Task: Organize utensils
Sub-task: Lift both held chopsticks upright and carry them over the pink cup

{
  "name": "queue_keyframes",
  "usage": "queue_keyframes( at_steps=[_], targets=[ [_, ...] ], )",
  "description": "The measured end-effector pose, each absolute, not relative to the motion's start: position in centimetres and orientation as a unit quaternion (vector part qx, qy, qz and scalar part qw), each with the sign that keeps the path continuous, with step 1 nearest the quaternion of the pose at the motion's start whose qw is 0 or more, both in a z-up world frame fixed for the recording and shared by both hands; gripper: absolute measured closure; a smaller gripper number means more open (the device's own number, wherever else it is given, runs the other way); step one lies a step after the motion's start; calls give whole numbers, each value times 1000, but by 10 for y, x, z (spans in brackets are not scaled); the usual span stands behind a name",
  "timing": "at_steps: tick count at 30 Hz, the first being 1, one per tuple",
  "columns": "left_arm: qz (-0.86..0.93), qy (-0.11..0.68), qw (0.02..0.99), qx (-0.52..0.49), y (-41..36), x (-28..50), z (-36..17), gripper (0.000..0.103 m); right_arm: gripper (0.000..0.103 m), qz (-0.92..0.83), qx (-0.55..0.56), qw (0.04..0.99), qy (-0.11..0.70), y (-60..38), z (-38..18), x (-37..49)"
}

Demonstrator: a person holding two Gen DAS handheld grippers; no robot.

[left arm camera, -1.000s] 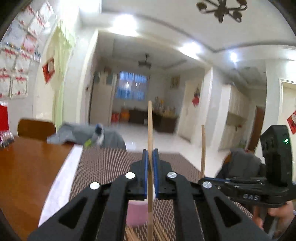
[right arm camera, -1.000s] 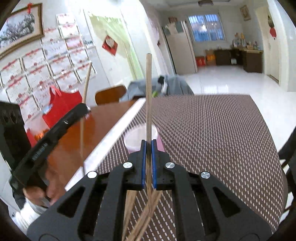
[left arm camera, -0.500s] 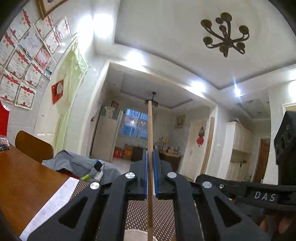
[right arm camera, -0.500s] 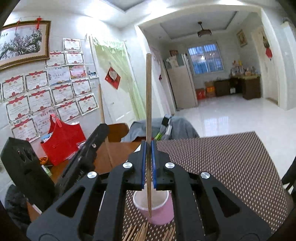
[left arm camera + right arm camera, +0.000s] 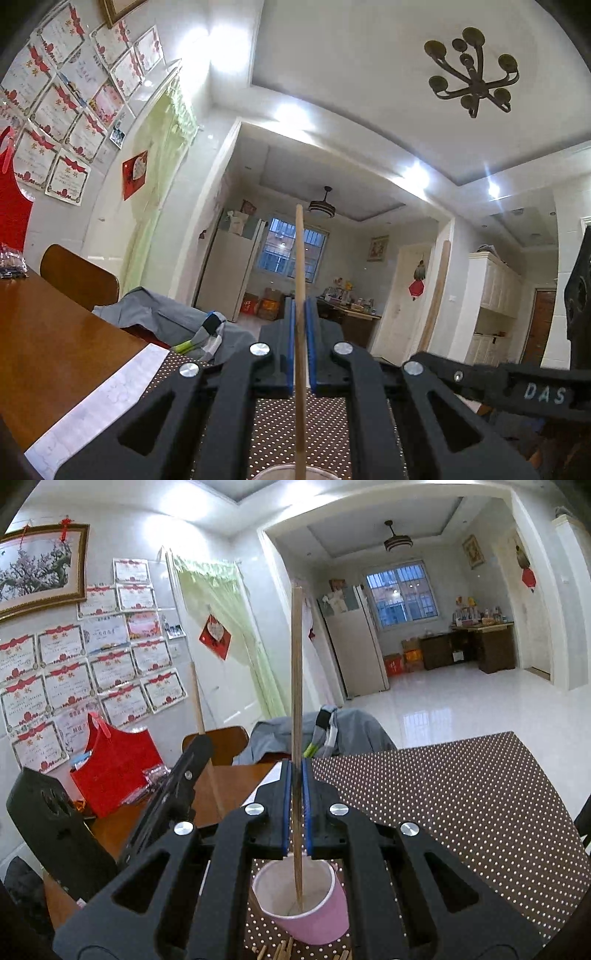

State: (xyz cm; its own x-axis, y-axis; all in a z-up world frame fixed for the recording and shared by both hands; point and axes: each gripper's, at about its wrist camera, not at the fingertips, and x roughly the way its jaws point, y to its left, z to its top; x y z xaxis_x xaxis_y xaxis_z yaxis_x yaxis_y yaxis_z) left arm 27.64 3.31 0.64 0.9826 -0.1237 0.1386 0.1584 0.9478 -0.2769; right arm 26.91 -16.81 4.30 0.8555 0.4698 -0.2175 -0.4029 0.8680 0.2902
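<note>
My left gripper (image 5: pixel 301 314) is shut on an upright wooden chopstick (image 5: pixel 300 266); its lower tip hangs just over the rim of a pink cup (image 5: pixel 284 474) at the bottom edge. My right gripper (image 5: pixel 295 775) is shut on another upright chopstick (image 5: pixel 295 664), whose lower end reaches inside the pink paper cup (image 5: pixel 314 919) standing on the dotted brown mat (image 5: pixel 461 805). Several loose chopsticks (image 5: pixel 280 950) lie on the mat in front of the cup. The left gripper also shows in the right wrist view (image 5: pixel 192 753), beside the cup.
A wooden table (image 5: pixel 44 354) extends left of the mat, with a white paper strip (image 5: pixel 103 402) along the mat edge. A red bag (image 5: pixel 114 768) stands on the table. A chair with grey clothing (image 5: pixel 332 731) is behind the table. The right gripper's body (image 5: pixel 517 384) is at the right.
Both grippers rose and tilted upward with their chopsticks. The right chopstick's lower end came down into the pink cup; the left one moved over the cup's rim.
</note>
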Motion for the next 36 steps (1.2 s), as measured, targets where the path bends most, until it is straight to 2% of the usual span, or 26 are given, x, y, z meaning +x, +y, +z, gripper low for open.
queue_keyframes(
  at_steps=[7,16,21,26,28,29,34,36],
  targets=[
    [-81,-77,979,-171,42,271,14,97,97,235,120,952,153,-167,37,272],
    [-61,-96,984,-140,28,276,-1,97,97,237,117,950,163,-164,31,276],
    [-57,-89,986,-131,26,279,-5,97,97,239,113,949,169,-160,29,278],
    [-62,-46,991,-112,22,288,-7,96,97,238,107,949,179,-157,25,280],
    [-60,-34,992,-103,20,289,-8,90,97,236,105,948,186,-155,23,281],
    [-58,-28,993,-101,20,289,-9,81,97,236,105,948,188,-155,23,282],
    [-53,2,994,-94,23,289,-7,77,97,234,102,946,200,-153,20,284],
    [-49,16,995,-89,23,286,-3,71,97,237,104,945,201,-153,21,284]
  ],
)
